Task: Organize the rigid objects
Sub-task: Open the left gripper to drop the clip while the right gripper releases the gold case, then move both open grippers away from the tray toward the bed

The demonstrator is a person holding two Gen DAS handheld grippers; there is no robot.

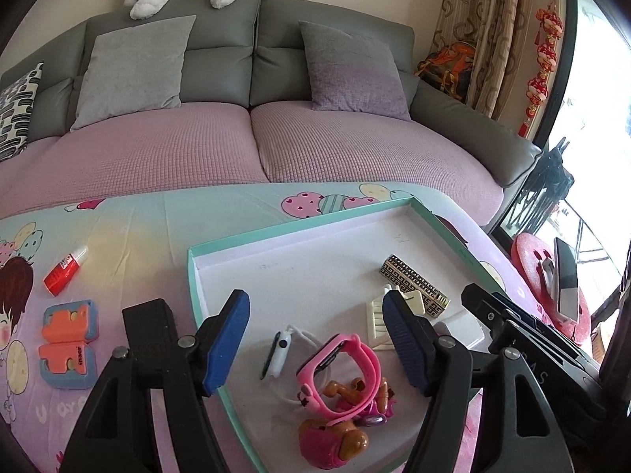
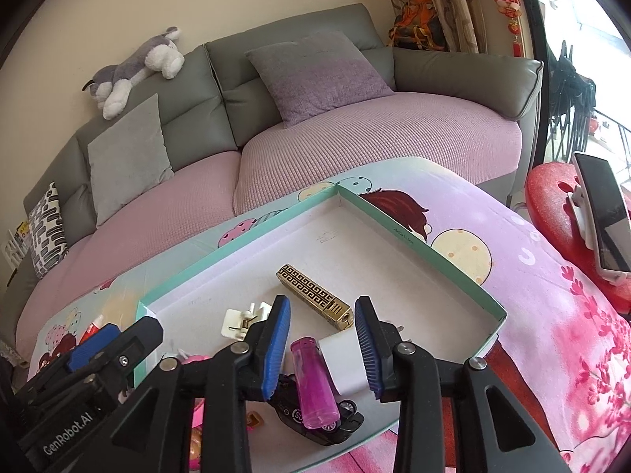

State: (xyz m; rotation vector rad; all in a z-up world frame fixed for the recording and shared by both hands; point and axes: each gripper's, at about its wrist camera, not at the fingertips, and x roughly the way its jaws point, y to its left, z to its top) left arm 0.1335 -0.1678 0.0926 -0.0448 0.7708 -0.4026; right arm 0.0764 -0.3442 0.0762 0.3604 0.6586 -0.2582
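A teal-rimmed white tray [image 1: 252, 234] lies on the cartoon-print table cover. In it are a gold patterned lighter [image 1: 414, 285], a white hook [image 1: 378, 313], a white watch [image 1: 278, 352], a pink watch [image 1: 339, 370] and brown-and-pink toy figures [image 1: 335, 439]. My left gripper [image 1: 315, 343] is open and empty above the watches. My right gripper [image 2: 321, 351] is open above a pink lighter [image 2: 313, 382], which lies on a black toy car [image 2: 315, 419]; nothing is held. The gold lighter [image 2: 315, 295] and white hook [image 2: 240, 321] lie just beyond.
Left of the tray on the cover lie a red-and-white bottle [image 1: 65, 266] and two orange-and-blue puzzle blocks [image 1: 67, 347]. A grey sofa with cushions [image 1: 252, 90] stands behind the table. A red stool with a phone [image 2: 601, 213] stands at the right.
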